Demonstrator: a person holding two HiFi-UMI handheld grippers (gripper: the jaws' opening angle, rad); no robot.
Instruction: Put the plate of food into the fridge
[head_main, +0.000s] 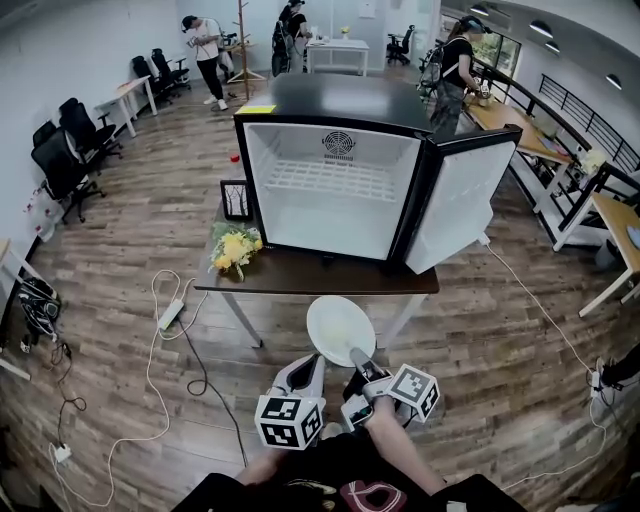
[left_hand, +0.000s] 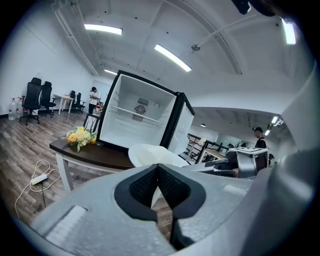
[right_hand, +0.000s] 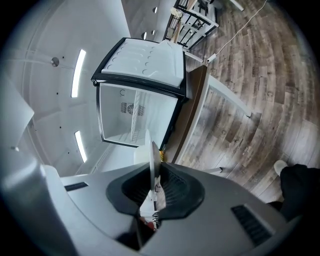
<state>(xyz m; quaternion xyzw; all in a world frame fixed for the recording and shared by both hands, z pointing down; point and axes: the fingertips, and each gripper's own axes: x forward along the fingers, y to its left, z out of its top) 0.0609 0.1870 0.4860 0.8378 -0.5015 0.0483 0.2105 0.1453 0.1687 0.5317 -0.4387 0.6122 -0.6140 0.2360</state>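
Wood flooring runs under a dark table (head_main: 300, 276) where the fridge (head_main: 330, 190) stands with its door (head_main: 455, 205) swung wide to the right. That leaves the white wire shelf (head_main: 335, 180) bare and open to a straight approach. Flowers (head_main: 232, 248) sit at the table's left end, out of the way.

The plate (head_main: 338, 328) is in the air just short of the table's front edge and well short of the fridge. It's carried roughly flat, probably so nothing slides off, though I can't make out any food on it. The right gripper (head_main: 353, 354) is clamped on the near rim, pinching it edge-on between its pads, and takes the weight from behind so the far side can go in first. The left gripper (head_main: 312, 362) rides just beside it with its jaws drawn together on nothing, tips near the rim, likely ready to steady the plate. Whether it touches, I can't tell.
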